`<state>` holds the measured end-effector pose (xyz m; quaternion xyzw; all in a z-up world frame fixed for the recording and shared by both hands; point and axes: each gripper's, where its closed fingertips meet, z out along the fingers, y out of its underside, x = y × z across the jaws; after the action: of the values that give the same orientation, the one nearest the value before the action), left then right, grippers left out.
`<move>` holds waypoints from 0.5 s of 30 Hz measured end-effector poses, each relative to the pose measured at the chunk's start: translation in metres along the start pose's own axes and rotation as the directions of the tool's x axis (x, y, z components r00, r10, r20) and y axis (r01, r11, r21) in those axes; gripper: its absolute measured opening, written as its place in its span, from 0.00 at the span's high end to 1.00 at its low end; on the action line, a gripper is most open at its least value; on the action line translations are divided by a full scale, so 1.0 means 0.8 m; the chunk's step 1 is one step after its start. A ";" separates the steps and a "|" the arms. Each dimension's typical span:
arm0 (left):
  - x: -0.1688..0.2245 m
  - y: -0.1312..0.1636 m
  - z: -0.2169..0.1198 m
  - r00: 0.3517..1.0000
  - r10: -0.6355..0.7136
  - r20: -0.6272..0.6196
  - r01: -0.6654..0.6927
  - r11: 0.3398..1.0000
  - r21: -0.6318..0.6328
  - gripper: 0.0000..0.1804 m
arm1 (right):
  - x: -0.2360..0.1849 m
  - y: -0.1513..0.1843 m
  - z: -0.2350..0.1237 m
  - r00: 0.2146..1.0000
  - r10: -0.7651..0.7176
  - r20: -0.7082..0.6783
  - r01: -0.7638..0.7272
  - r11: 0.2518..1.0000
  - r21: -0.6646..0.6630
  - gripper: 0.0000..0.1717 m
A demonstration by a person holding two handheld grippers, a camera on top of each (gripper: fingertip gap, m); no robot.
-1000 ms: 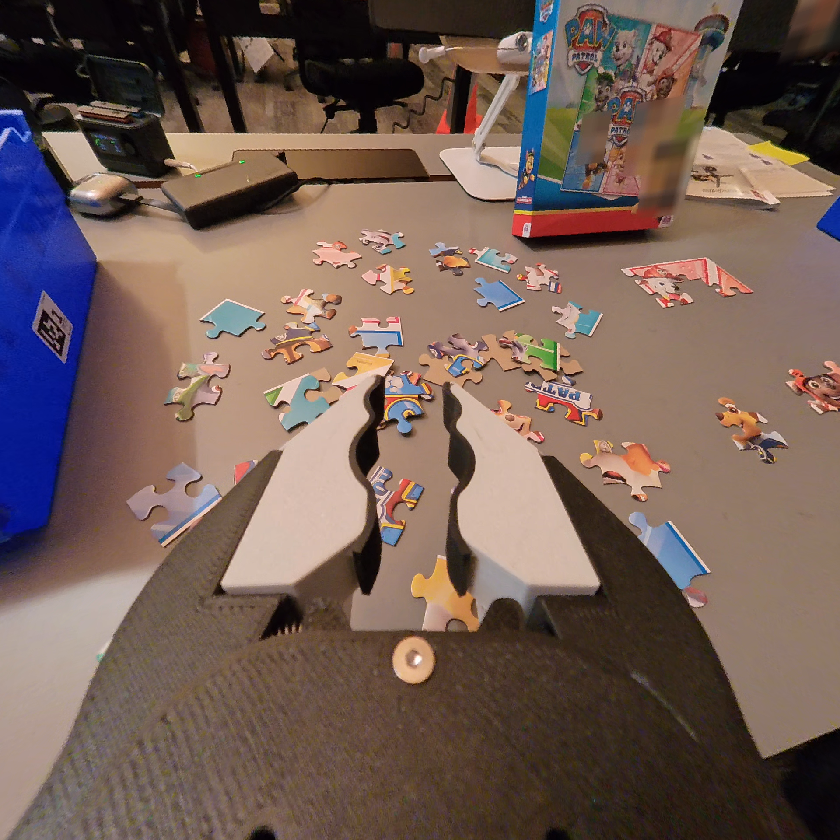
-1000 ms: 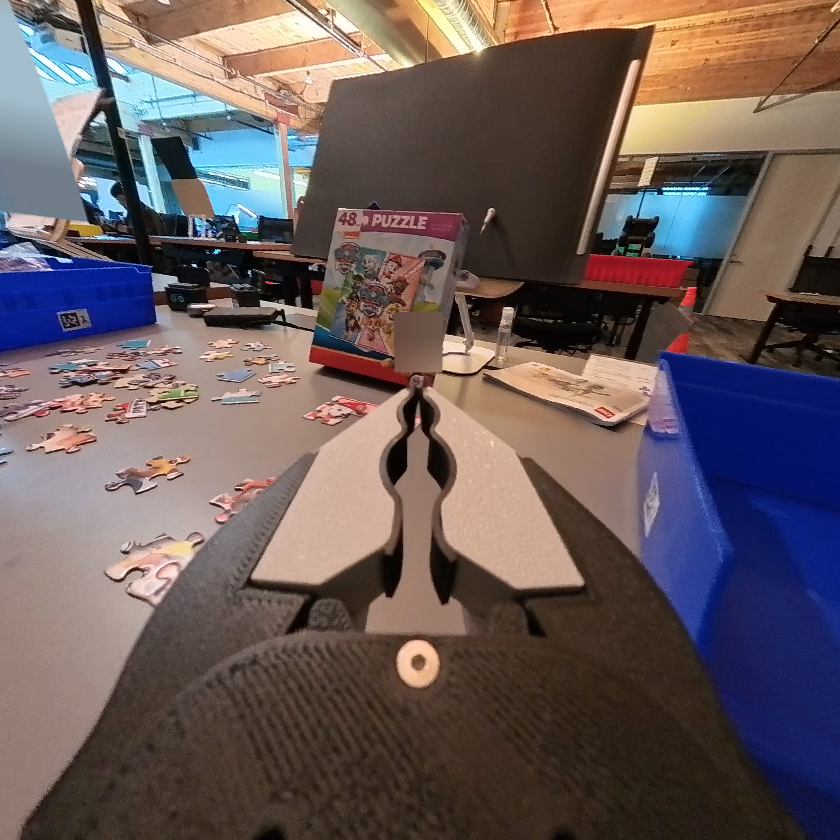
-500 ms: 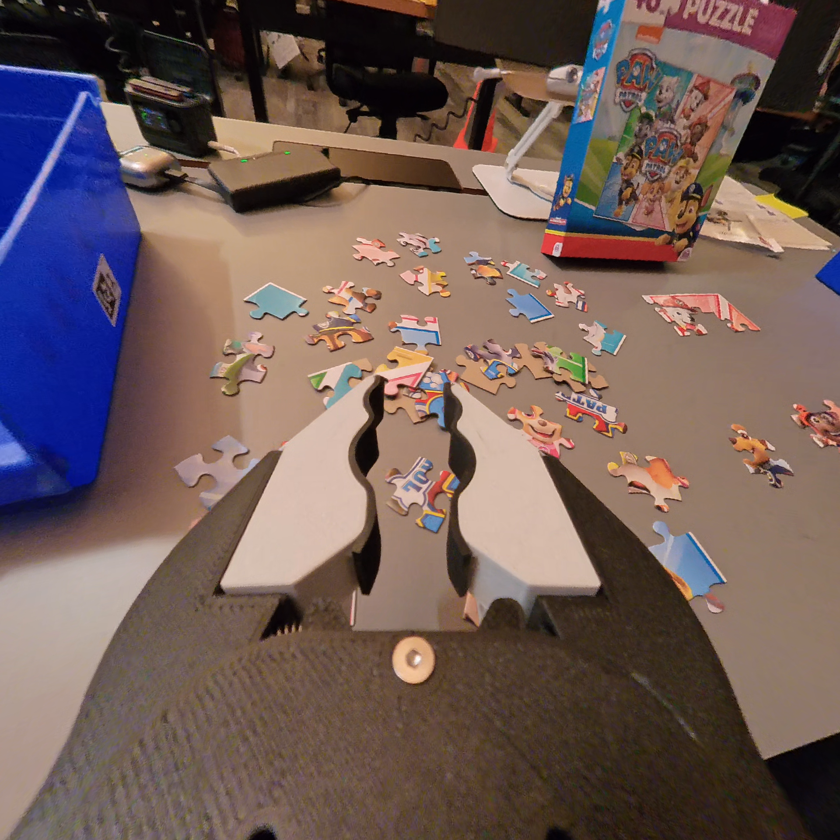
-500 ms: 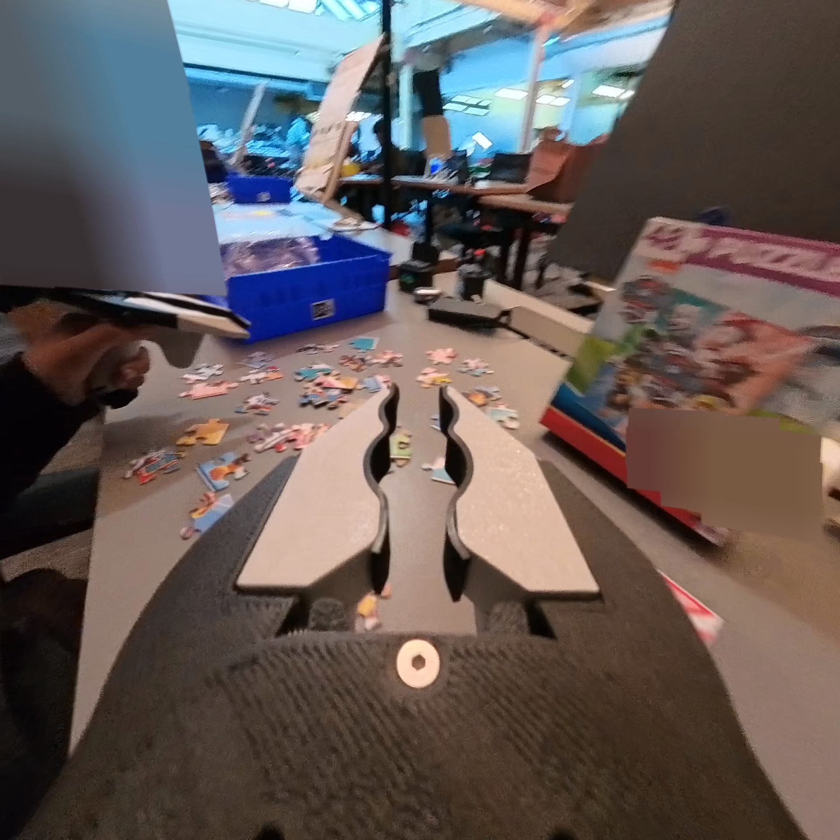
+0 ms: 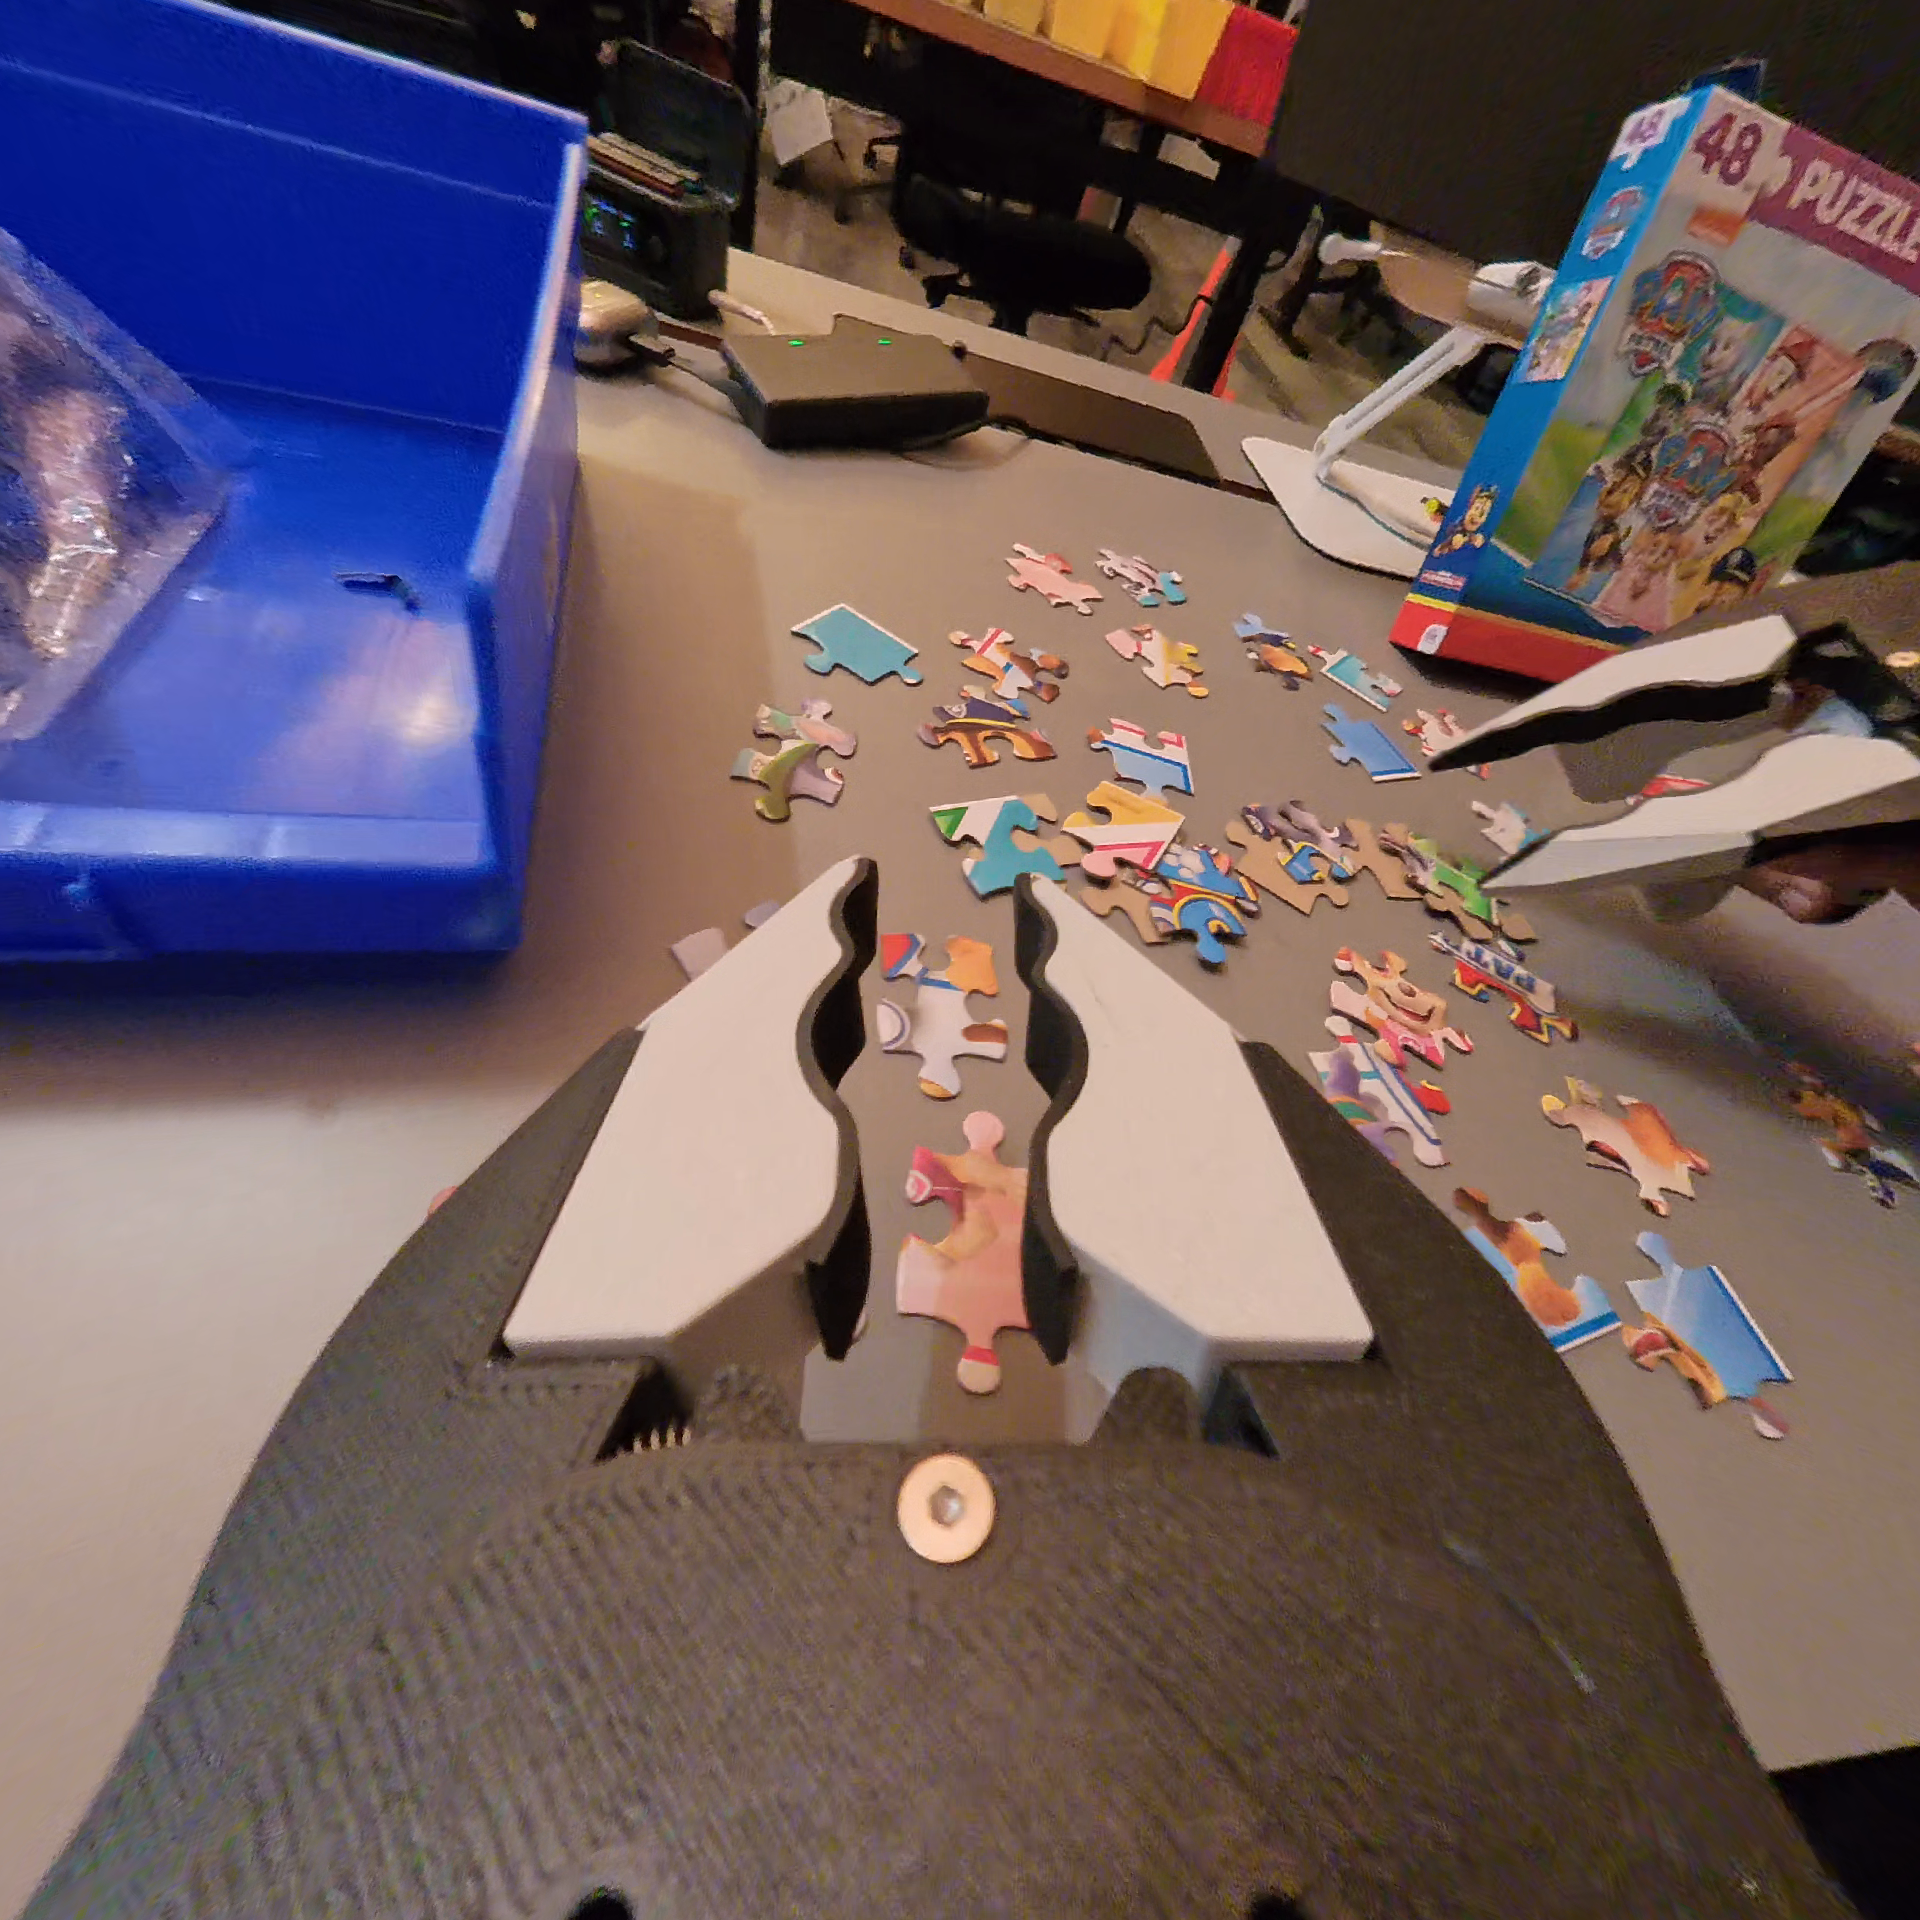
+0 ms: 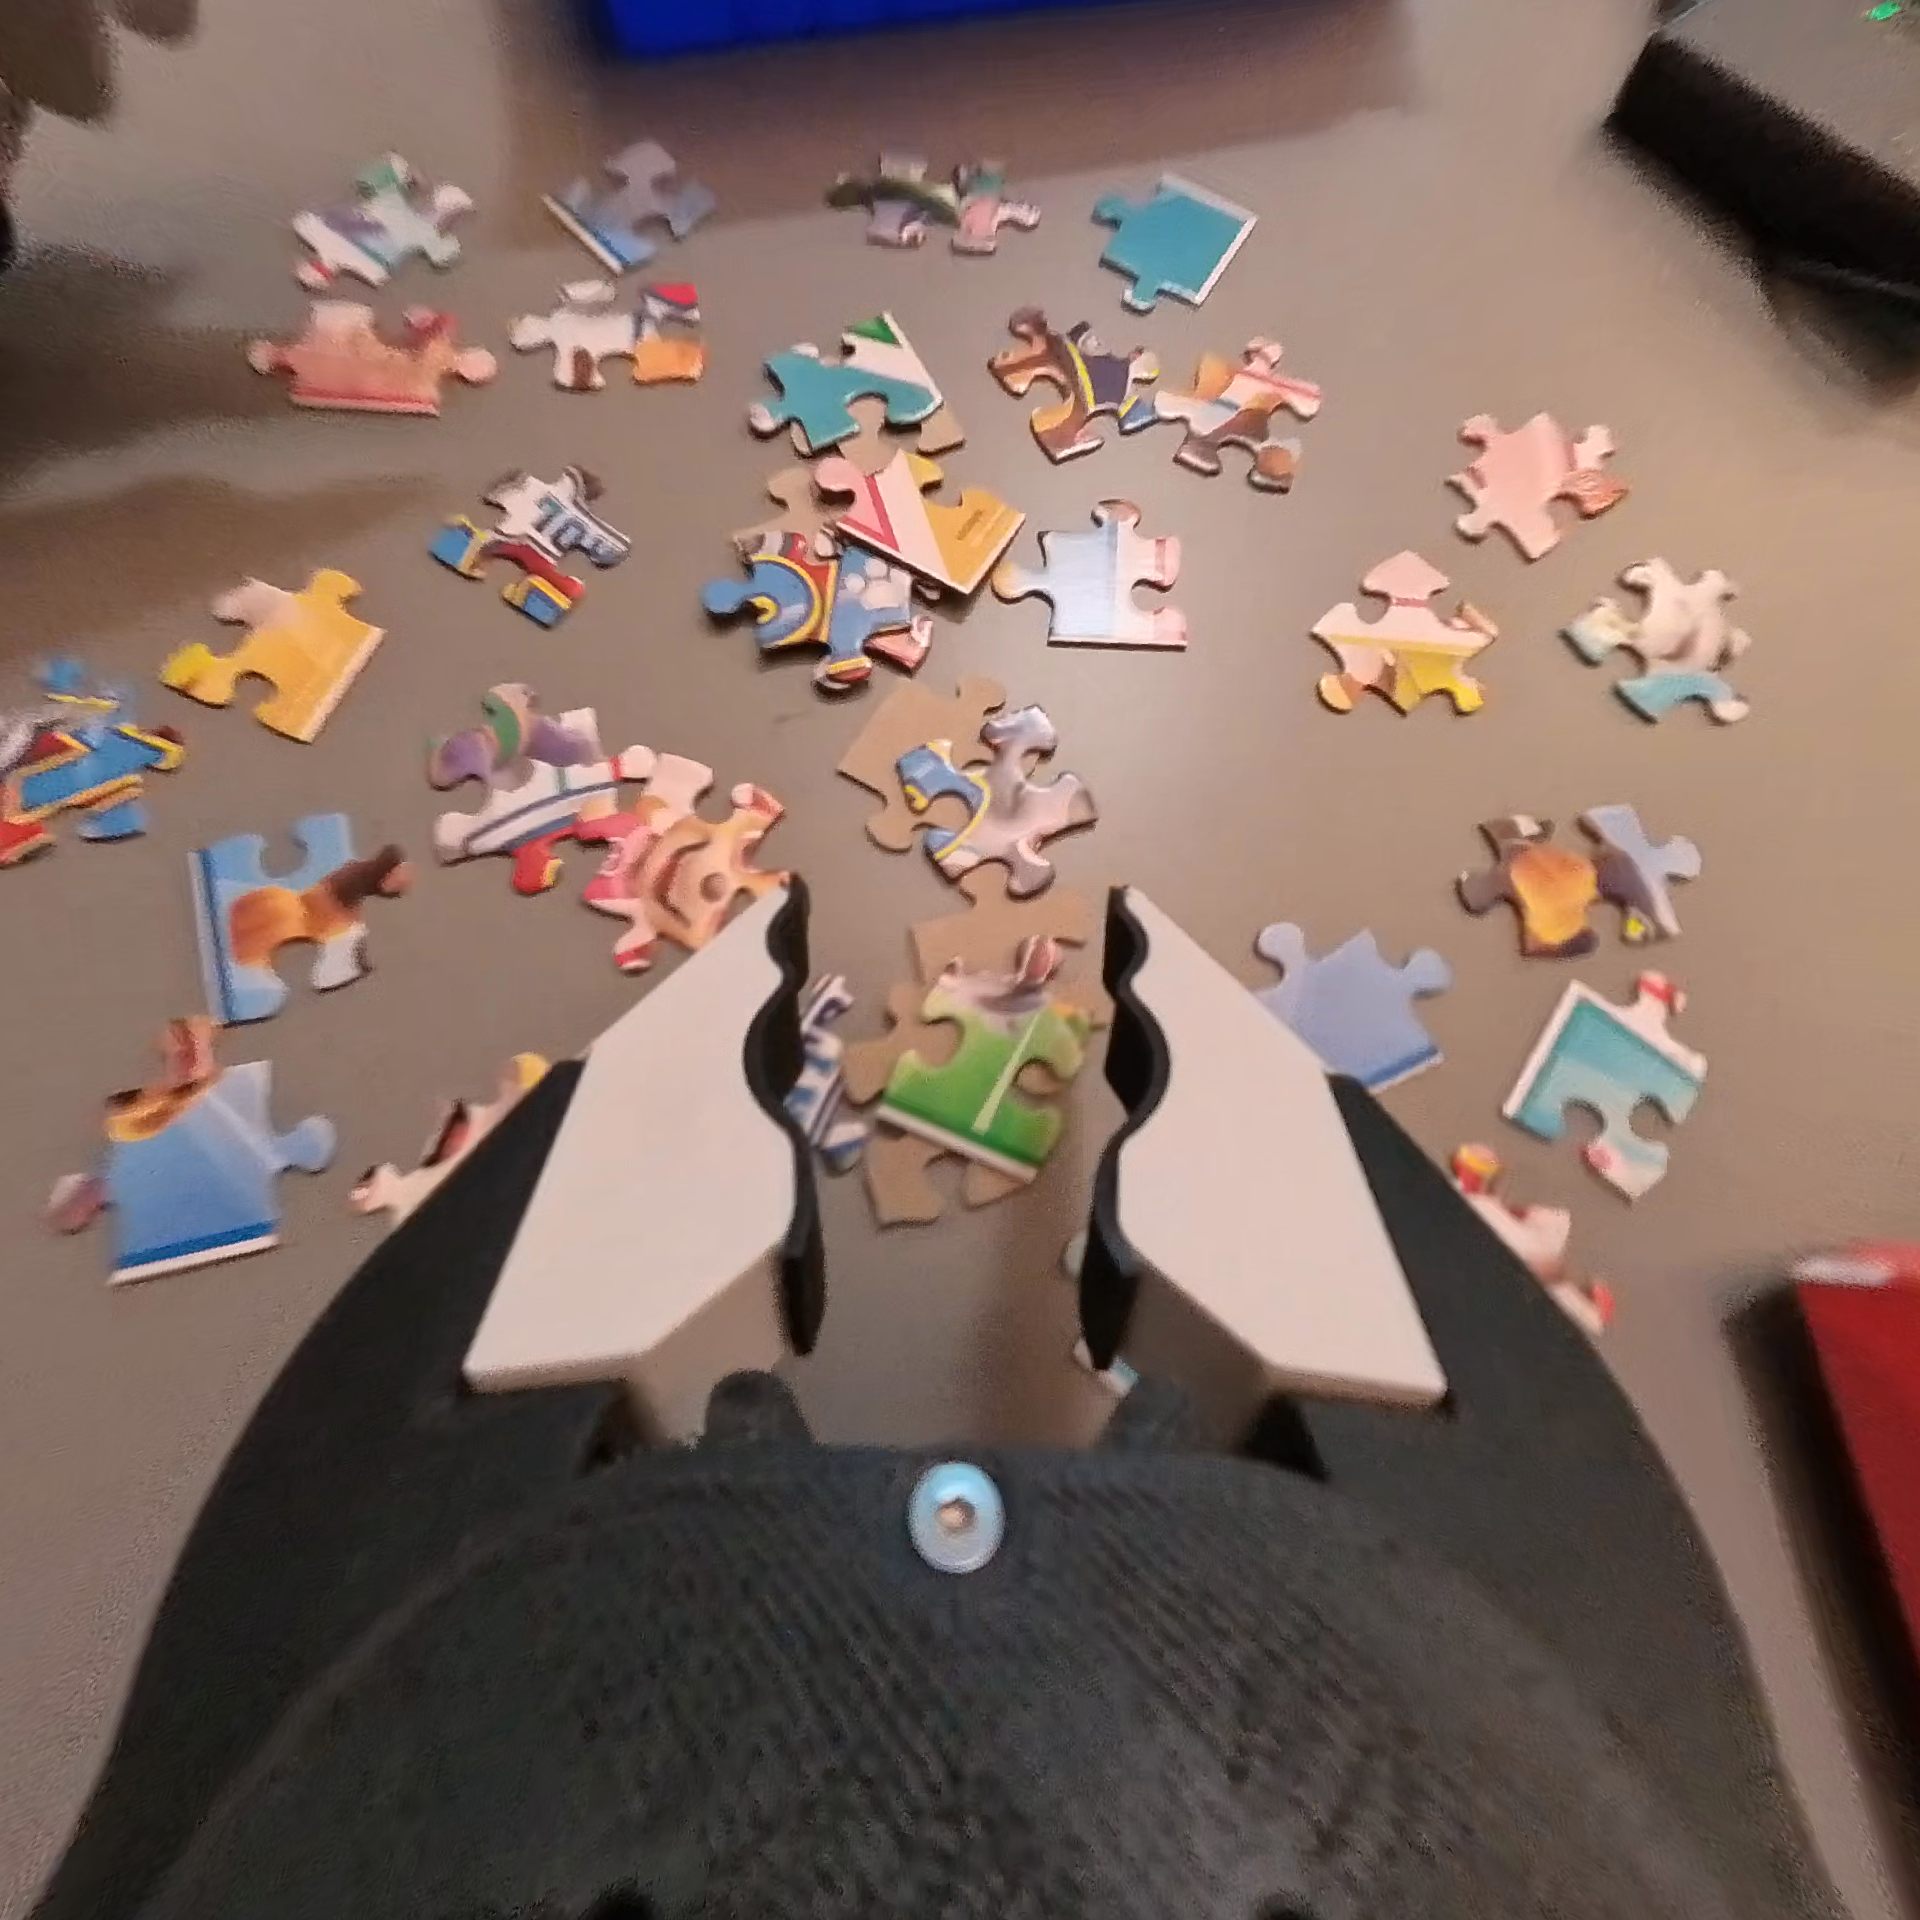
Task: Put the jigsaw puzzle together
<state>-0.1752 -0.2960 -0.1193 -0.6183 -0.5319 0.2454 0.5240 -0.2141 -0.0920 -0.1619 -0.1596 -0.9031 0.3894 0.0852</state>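
The left gripper [image 5: 943,883] hangs above the grey table [image 5: 644,623] with its fingers a little apart and nothing clamped between them; a white and orange puzzle piece [image 5: 940,1013] and a pink puzzle piece [image 5: 966,1247] lie flat on the table below the gap. A blue bin [image 5: 312,520] stands along the table's left edge, and a clear plastic bag [image 5: 83,499] lies inside it. The right gripper [image 6: 951,904] is wide open over the scattered pieces, its fingers on either side of a green puzzle piece [image 6: 977,1081] that lies on brown face-down pieces [image 6: 997,925]; neither pad presses on it. A puzzle box [image 5: 1683,395] stands upright near the far right edge, and a black box [image 5: 852,384] sits at the far edge.
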 end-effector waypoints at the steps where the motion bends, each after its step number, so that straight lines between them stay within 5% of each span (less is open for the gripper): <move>1: -0.005 0.000 -0.001 1.000 -0.001 0.006 0.001 1.000 0.003 0.87 | 0.005 0.001 0.010 1.000 -0.011 0.017 0.012 1.000 -0.024 0.67; 15: -0.023 -0.007 -0.004 0.996 -0.076 -0.041 0.079 0.993 0.092 0.87 | 0.013 0.001 0.051 0.981 -0.077 0.175 0.098 0.989 -0.111 0.77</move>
<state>-0.1806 -0.3147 -0.1182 -0.5765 -0.5334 0.2379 0.5715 -0.2354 -0.1152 -0.1899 -0.0905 -0.9349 0.3429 0.0150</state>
